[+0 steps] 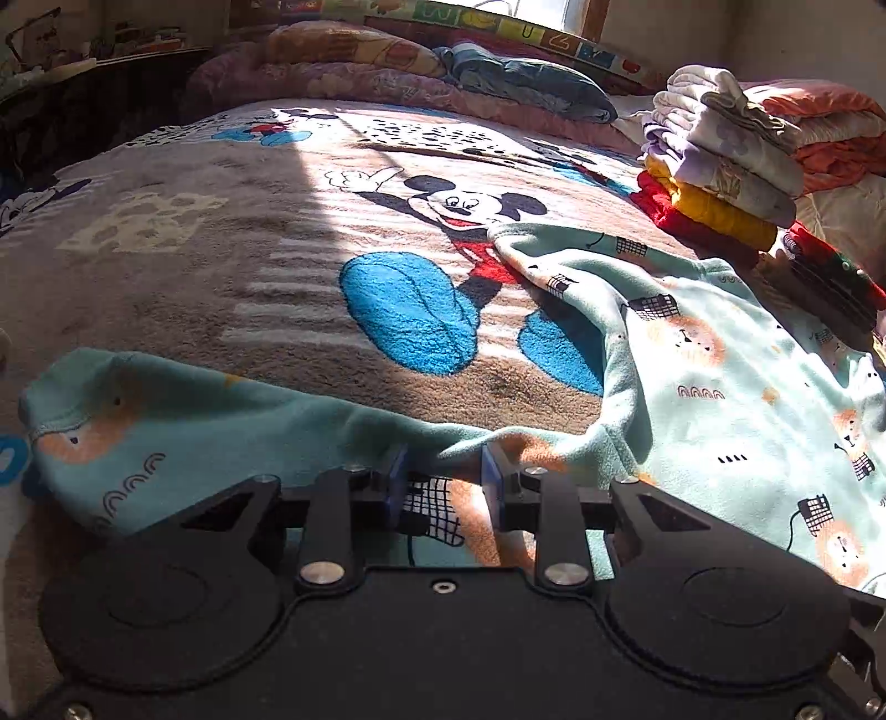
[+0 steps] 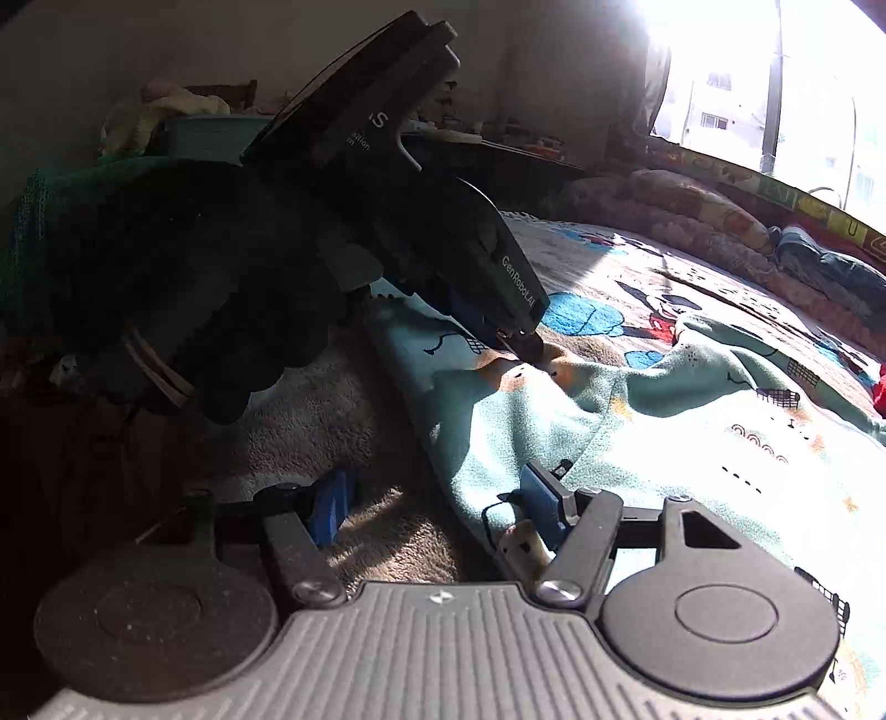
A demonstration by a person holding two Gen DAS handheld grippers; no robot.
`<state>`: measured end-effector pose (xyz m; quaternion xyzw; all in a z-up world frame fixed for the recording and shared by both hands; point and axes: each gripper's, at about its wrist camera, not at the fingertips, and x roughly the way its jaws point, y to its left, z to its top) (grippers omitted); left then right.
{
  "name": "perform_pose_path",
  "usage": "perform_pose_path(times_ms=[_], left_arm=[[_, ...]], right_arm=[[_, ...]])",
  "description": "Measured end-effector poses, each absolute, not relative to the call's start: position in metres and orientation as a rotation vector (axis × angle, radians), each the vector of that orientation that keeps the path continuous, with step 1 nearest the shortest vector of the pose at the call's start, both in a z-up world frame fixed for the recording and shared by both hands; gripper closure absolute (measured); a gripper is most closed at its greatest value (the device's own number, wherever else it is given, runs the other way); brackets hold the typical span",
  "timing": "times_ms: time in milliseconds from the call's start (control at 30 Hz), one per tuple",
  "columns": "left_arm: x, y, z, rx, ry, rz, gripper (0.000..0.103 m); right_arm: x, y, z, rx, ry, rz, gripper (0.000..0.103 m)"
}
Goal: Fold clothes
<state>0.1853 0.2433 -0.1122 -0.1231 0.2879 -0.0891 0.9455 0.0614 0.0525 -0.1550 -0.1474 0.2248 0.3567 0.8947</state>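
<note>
A pale mint fleece garment [image 1: 720, 376] printed with orange lions and small nets lies spread and rumpled on a bed, over a brown cartoon-mouse blanket [image 1: 221, 266]. From the left wrist view its bulk runs away toward two o'clock, while one limb, a sleeve or leg, stretches out toward nine o'clock along the near edge. The cloth's long run therefore lies crosswise to both tools, left to right, not away from them.

The left gripper [image 1: 443, 476] sits right on the garment where that limb joins the body; its blue pads stand a narrow gap apart with cloth bunched between them, though I cannot tell whether they actually pinch it. In the right wrist view it shows as a dark tool held by a gloved hand [image 2: 210, 310], nose down on the fabric at twelve o'clock.

The right gripper [image 2: 437, 509] stands wide: its left pad over bare blanket, its right pad touching the garment's near hem, so the cloth lies from one to three o'clock of it.

A stack of folded clothes [image 1: 720, 183] rests well apart at one o'clock, by pillows [image 1: 354, 50]
</note>
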Motion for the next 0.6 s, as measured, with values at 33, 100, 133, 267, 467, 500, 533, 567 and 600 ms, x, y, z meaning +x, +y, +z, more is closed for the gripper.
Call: perform_pose_path(times_ms=[33, 100, 133, 267, 467, 500, 533, 567, 600], left_arm=[[0.187, 0.24, -0.113, -0.237, 0.593, -0.191, 0.077], [0.191, 0.233, -0.114, -0.211, 0.605, -0.21, 0.077], [0.19, 0.232, -0.114, -0.212, 0.602, -0.232, 0.077], [0.182, 0.229, -0.112, -0.237, 0.578, -0.355, 0.075], [0.198, 0.222, -0.138, -0.197, 0.648, -0.22, 0.081], [0.196, 0.237, -0.131, -0.251, 0.621, -0.202, 0.08], [0.194, 0.249, -0.126, -0.285, 0.601, -0.189, 0.08], [0.191, 0.266, -0.122, -0.343, 0.591, -0.194, 0.08], [0.19, 0.279, -0.122, -0.407, 0.593, -0.214, 0.08]], right_arm=[[0.061, 0.053, -0.155, -0.307, 0.466, 0.738, 0.037], [0.063, 0.054, -0.153, -0.318, 0.476, 0.739, 0.037], [0.062, 0.055, -0.152, -0.327, 0.48, 0.742, 0.037], [0.064, 0.058, -0.148, -0.354, 0.485, 0.745, 0.035], [0.064, 0.06, -0.149, -0.351, 0.492, 0.738, 0.034], [0.063, 0.059, -0.148, -0.359, 0.492, 0.74, 0.034], [0.062, 0.059, -0.147, -0.366, 0.488, 0.74, 0.034], [0.061, 0.059, -0.146, -0.373, 0.483, 0.74, 0.034], [0.059, 0.059, -0.145, -0.378, 0.464, 0.731, 0.034]])
